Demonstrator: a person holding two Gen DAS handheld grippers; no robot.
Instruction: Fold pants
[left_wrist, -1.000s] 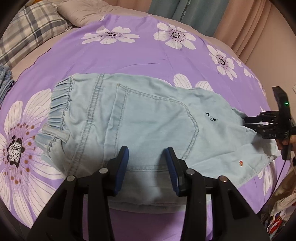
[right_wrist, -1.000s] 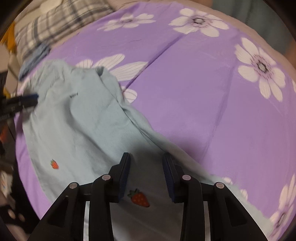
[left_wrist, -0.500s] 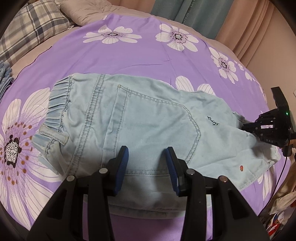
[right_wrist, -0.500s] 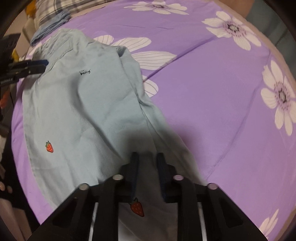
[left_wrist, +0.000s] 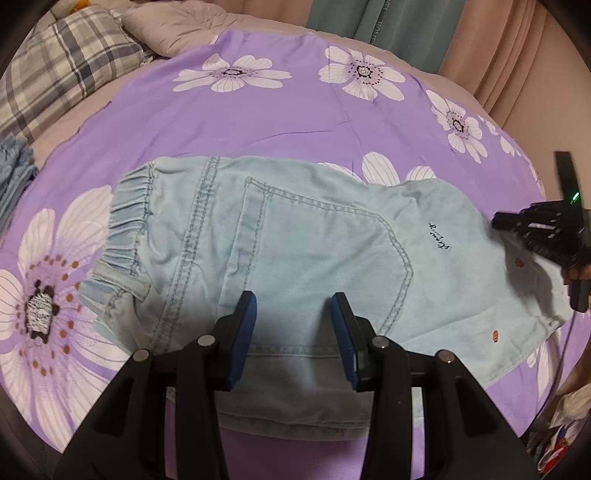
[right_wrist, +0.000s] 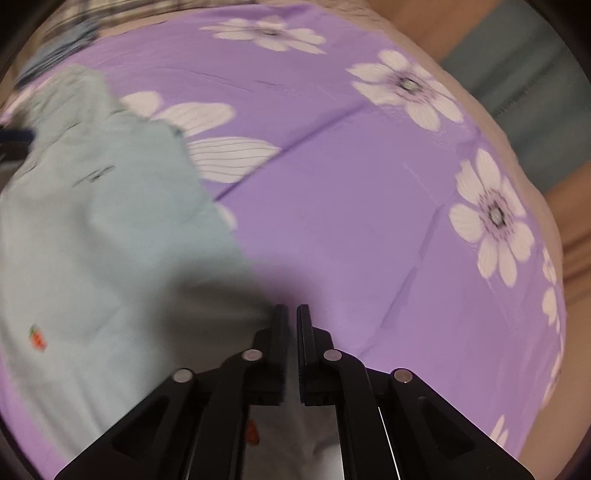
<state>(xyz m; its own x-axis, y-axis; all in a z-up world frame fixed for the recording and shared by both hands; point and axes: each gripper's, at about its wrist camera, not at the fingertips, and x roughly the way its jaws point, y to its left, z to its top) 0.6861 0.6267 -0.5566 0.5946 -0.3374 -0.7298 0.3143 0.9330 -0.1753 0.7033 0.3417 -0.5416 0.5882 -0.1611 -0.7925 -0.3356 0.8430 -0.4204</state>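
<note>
- The light blue denim pants (left_wrist: 295, 258) are lying flat on the purple bedspread with white flowers (left_wrist: 277, 114), toward its near edge, with the elastic waistband (left_wrist: 129, 210) pointing to the left end of the bed and the legs running right.
- The left gripper (left_wrist: 293, 332) is hovering over the near edge of the pants, just below the back pocket (left_wrist: 325, 254); its blue-padded fingers (left_wrist: 243, 332) are standing wide apart and holding nothing.
- The right gripper (right_wrist: 289, 321) is sitting at the leg end, its jaws nearly together; thin fabric seems to be pinched between them, though the blur makes that uncertain.
- Small strawberry embroideries (right_wrist: 37, 338) are marking the leg near that grip.
- The likely risk: the right gripper is catching only a thin edge of cloth, so the leg may be slipping free once it is lifted toward the waistband.
- With the left gripper not pinning anything, the whole garment may be dragging across the smooth bedspread instead of folding.
- The soft denim may also be bunching at the crease, leaving an uneven fold.
- A checked pillow (left_wrist: 62, 70) is lying at the far left corner, well clear.
</note>
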